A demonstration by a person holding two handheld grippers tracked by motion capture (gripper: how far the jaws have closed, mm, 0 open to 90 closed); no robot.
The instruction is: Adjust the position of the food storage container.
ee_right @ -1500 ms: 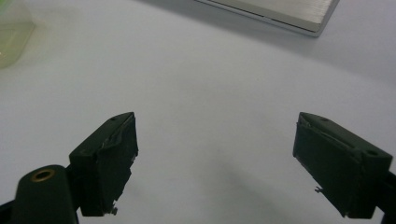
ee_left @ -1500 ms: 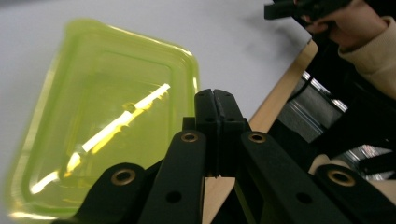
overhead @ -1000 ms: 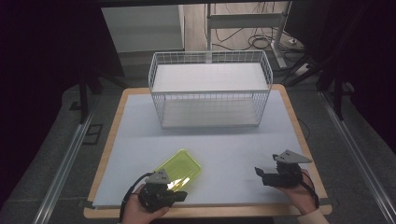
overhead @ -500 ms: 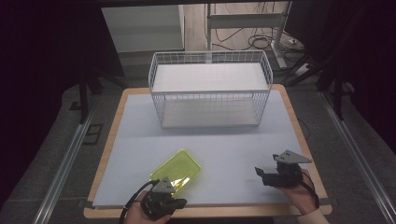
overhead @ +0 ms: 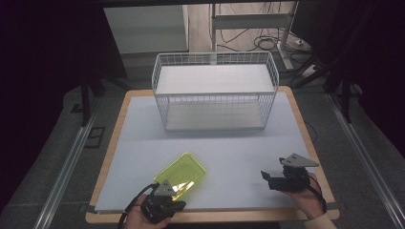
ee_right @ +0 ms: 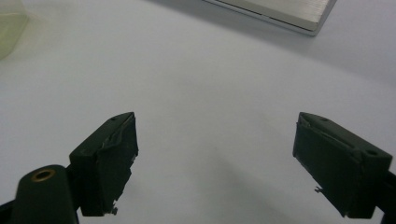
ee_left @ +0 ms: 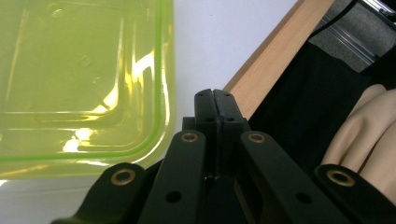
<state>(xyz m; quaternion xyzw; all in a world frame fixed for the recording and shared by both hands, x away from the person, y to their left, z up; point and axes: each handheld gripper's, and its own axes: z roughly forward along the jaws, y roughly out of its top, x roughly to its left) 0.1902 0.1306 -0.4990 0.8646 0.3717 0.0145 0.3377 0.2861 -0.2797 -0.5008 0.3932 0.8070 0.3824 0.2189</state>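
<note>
We see a counter [overhead: 143, 143] with a pale blue-white top and a wooden rim, and at its far half stands a white wire basket [overhead: 215, 90], open at the top, with its long side facing us. Nearer to us, left of the middle, a translucent yellow-green plastic lid or shallow tray [overhead: 182, 172] lies flat on the counter, turned at an angle to the edge. The left tool [overhead: 165, 202] is held in a hand at the near edge of the counter, just beside the near corner of that green piece; from above we cannot tell whether the two touch. In the left gripper view its two black jaws are pressed together with nothing between them, the green tray [ee_left: 84, 79] sits to their left, and the wooden rim [ee_left: 271, 60] of the counter runs off to the right, with part of a hand at the far right. The right tool [overhead: 285, 180] is held in the other hand near the counter's near right corner, well apart from the green tray and the basket. In the right gripper view its jaws stand wide apart over bare counter [ee_right: 210, 93], holding nothing, and the metal foot of the basket [ee_right: 280, 11] shows at the top.
</note>
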